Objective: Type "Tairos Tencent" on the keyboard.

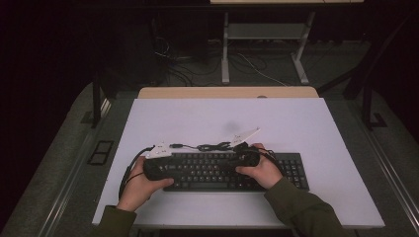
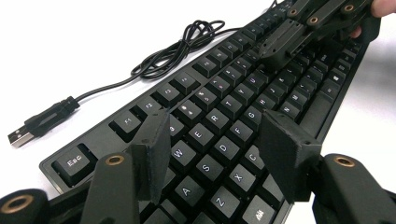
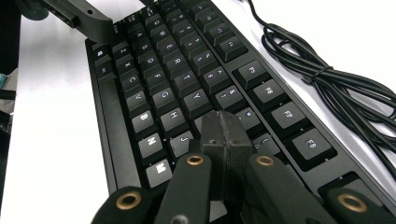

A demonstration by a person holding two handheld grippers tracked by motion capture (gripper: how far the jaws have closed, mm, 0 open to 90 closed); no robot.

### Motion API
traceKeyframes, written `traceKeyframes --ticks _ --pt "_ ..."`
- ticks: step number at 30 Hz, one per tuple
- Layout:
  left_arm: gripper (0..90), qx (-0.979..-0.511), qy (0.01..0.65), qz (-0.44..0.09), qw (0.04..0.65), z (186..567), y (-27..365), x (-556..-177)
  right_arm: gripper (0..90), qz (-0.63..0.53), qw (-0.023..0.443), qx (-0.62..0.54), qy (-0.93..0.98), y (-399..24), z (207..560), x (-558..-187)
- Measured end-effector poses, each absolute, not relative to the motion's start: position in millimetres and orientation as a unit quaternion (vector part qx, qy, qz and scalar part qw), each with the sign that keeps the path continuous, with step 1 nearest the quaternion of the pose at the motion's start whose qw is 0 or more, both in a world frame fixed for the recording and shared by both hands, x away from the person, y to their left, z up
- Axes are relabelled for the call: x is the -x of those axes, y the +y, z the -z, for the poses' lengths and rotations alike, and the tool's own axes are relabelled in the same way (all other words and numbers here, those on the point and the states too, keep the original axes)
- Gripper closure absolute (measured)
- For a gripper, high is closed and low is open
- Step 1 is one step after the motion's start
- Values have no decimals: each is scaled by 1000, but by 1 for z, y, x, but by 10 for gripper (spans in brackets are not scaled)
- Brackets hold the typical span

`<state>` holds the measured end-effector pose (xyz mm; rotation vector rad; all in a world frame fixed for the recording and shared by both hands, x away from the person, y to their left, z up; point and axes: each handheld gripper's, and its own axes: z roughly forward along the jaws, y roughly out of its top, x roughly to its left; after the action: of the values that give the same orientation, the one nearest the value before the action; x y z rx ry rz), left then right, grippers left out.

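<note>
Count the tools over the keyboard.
2. The left tool hangs open over the keyboard's left letter keys; the right tool, shut, sits over the middle keys, around J and K. Neither holds anything.

A white table top [image 1: 316,128] stood in a dim room; behind it, a wooden desk edge [image 1: 227,92], loose floor cables [image 1: 257,66] and a pale metal frame [image 1: 264,32].

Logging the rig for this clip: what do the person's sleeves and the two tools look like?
Olive-green sleeves. Both tools are black: the left tool and right tool have ribbed pads and brass-coloured rivets. Each carries a pale triangular plate and trails a black cable.
</note>
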<state>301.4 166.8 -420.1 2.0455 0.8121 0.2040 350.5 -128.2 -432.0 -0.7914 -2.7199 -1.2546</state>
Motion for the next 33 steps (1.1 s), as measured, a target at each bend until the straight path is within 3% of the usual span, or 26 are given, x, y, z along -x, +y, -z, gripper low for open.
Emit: traceKeyframes --ticks 33 --pt "433 -827 328 -84 450 419 168 -301 887 405 21 260 -877 -128 433 -350"
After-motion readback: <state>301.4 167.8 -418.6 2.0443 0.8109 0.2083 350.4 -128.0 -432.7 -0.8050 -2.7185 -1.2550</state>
